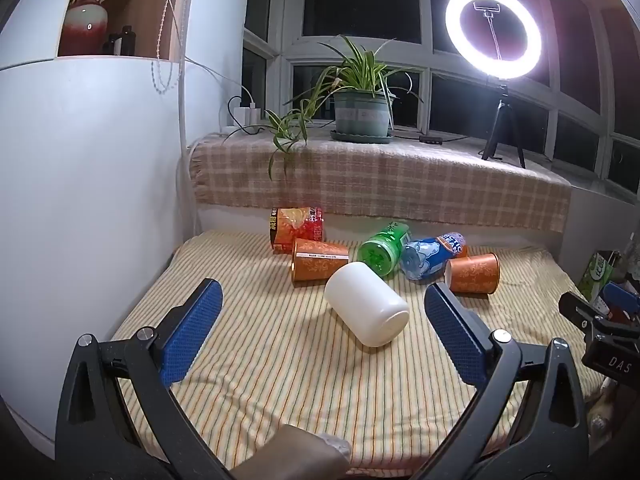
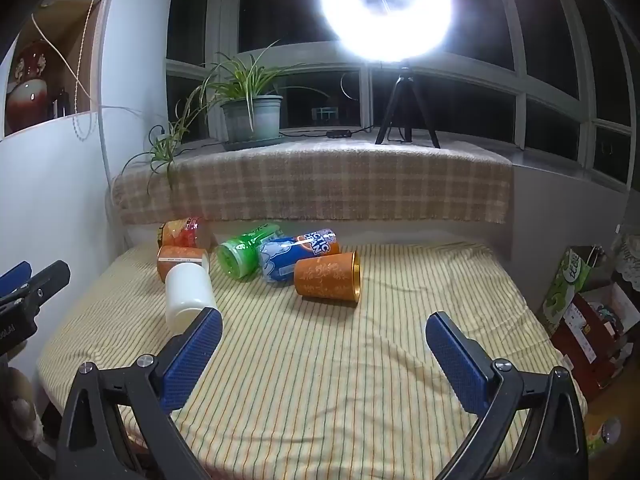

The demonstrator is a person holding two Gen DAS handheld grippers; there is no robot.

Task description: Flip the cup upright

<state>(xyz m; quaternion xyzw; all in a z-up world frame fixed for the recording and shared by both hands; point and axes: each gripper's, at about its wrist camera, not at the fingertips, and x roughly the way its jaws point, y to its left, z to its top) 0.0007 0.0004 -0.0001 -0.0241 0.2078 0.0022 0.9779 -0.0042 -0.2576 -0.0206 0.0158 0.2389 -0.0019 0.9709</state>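
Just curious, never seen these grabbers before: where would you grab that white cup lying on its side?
Probably across the round body of the white cup, from above, one finger each side. It lies tipped on the cloth, nearest the open left gripper.

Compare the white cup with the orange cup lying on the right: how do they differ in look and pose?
The white cup is plain and unpatterned; the right orange cup carries a pale leaf pattern and a gold rim. The white cup lies nearest the left gripper, between its open fingers in that view; the orange cup lies farther back, beside the blue can. Both lie on their sides on the striped cloth, ungripped.
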